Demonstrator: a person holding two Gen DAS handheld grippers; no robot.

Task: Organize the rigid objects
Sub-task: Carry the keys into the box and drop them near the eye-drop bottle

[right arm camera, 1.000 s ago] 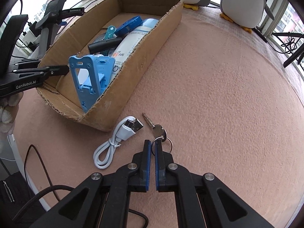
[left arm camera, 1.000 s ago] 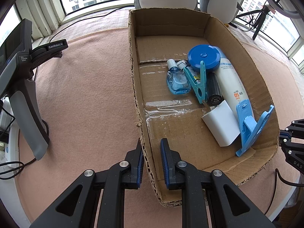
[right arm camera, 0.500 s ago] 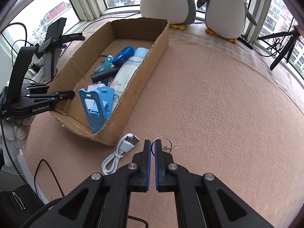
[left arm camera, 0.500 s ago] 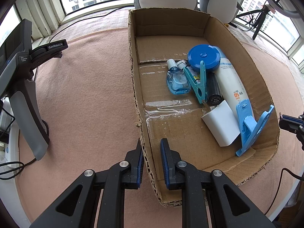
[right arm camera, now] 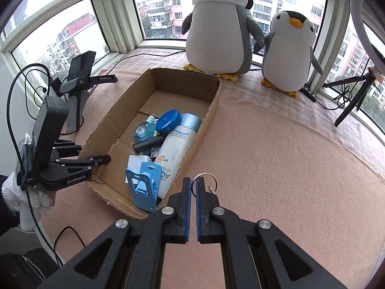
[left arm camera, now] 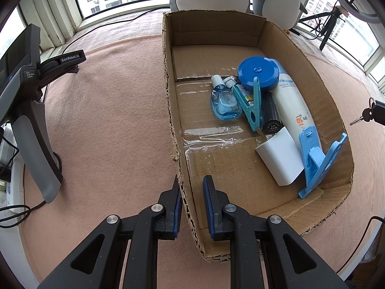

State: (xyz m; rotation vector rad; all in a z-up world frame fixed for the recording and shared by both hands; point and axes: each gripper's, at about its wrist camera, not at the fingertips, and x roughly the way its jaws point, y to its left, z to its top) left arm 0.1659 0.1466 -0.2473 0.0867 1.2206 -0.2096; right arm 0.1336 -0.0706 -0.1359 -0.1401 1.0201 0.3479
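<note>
An open cardboard box (left arm camera: 276, 38) (right arm camera: 182, 77) lies on the pink cloth. It holds a sunscreen bottle (left arm camera: 293, 106) (right arm camera: 175, 149), a round blue tape measure (left arm camera: 257, 72), a teal peg (left arm camera: 250, 106), a small blue bottle (left arm camera: 225, 101), a black tube (left arm camera: 270, 113), a white charger (left arm camera: 279, 159) and a blue phone stand (left arm camera: 317, 159) (right arm camera: 144, 183). My left gripper (left arm camera: 192, 192) is shut on the box's left wall near the front corner. My right gripper (right arm camera: 193, 183) is shut on a key ring (right arm camera: 207, 180), held in the air beside the box's right wall. The key (left arm camera: 361, 118) dangles from it.
Two penguin plush toys (right arm camera: 221, 29) (right arm camera: 288, 53) stand behind the box by the windows. A spare gripper device on a stand (left arm camera: 31, 110) (right arm camera: 79, 82) is left of the box. A tripod (right arm camera: 351, 96) and cables lie at the far right. A white-gloved hand (right arm camera: 14, 192) holds the left gripper.
My right gripper has risen with the key ring, lifting it off the cloth, and tilted up so the penguins come into view. The left gripper has not moved.
</note>
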